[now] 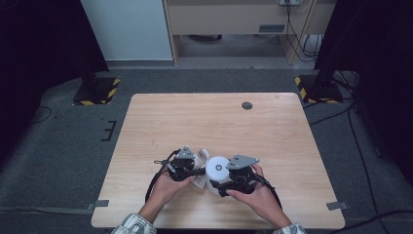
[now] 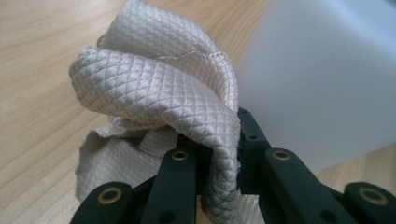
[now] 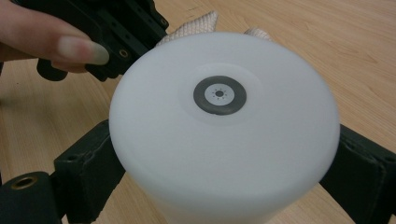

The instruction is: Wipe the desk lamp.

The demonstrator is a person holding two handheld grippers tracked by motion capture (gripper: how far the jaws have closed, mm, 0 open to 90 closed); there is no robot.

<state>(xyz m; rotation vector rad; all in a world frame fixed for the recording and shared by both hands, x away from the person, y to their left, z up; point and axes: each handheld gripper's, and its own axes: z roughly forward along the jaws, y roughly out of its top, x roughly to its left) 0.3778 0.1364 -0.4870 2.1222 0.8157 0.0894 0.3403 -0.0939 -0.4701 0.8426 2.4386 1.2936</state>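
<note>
Pale wooden table [image 1: 272, 126] on grey carpet [image 1: 58, 146]; left gripper [image 1: 197, 171] fingers pinching cloth [image 2: 154, 88], right gripper [image 1: 217, 184] fingers clamping white cylinder [image 3: 224, 140].

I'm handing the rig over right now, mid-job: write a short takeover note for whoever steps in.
Left gripper: shut on the quilted beige cloth, bunched beside the container.
Right gripper: jaws clamp the sides of the white round container, near the front edge of the wooden table.
Done: both items gripped, cloth brought up against the container's side.
Left: probably wiping the container with the cloth; I cannot tell how much is already wiped.
</note>
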